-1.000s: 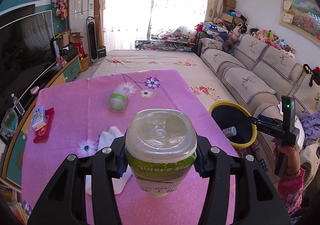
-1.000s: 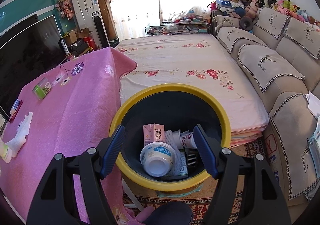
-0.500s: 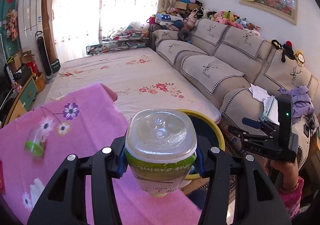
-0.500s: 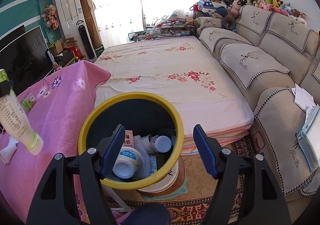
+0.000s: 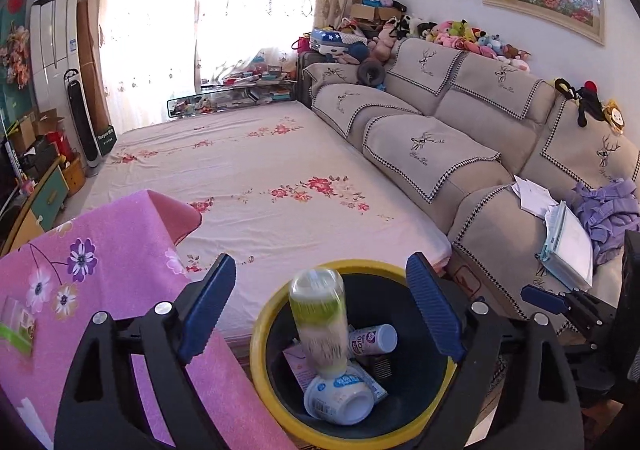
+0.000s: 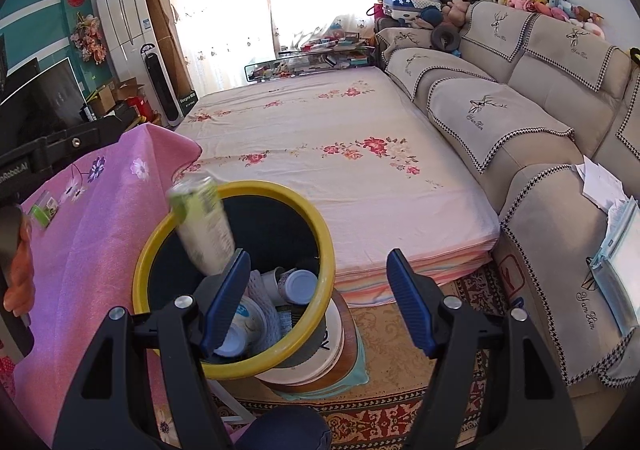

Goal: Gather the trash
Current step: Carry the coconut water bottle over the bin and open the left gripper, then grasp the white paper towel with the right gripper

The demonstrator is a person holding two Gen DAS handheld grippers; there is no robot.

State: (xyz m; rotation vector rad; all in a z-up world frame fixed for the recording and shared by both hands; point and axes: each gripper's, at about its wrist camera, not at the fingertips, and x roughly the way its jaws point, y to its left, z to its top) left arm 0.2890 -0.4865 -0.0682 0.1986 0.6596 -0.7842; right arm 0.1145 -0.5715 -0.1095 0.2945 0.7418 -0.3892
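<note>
A green-and-white plastic bottle (image 5: 320, 324) is blurred in mid-fall inside the mouth of the yellow-rimmed black trash bin (image 5: 260, 370); it also shows in the right wrist view (image 6: 202, 226) above the bin (image 6: 324, 250). My left gripper (image 5: 320, 314) is open and empty right above the bin. My right gripper (image 6: 316, 298) is open and empty, just right of the bin. Cups and cartons (image 5: 340, 398) lie in the bin. A small green-labelled container (image 5: 16, 326) lies on the pink tablecloth.
The pink flowered table (image 5: 80, 290) is left of the bin. A floral mattress (image 5: 260, 170) lies ahead, a beige sofa (image 5: 460, 138) to the right. The bin stands on a round stool (image 6: 316, 366) over a patterned rug.
My left gripper swung right from the table to over the bin, opened and let go of the bottle, which now drops into the bin. The right gripper drew back to the right.
</note>
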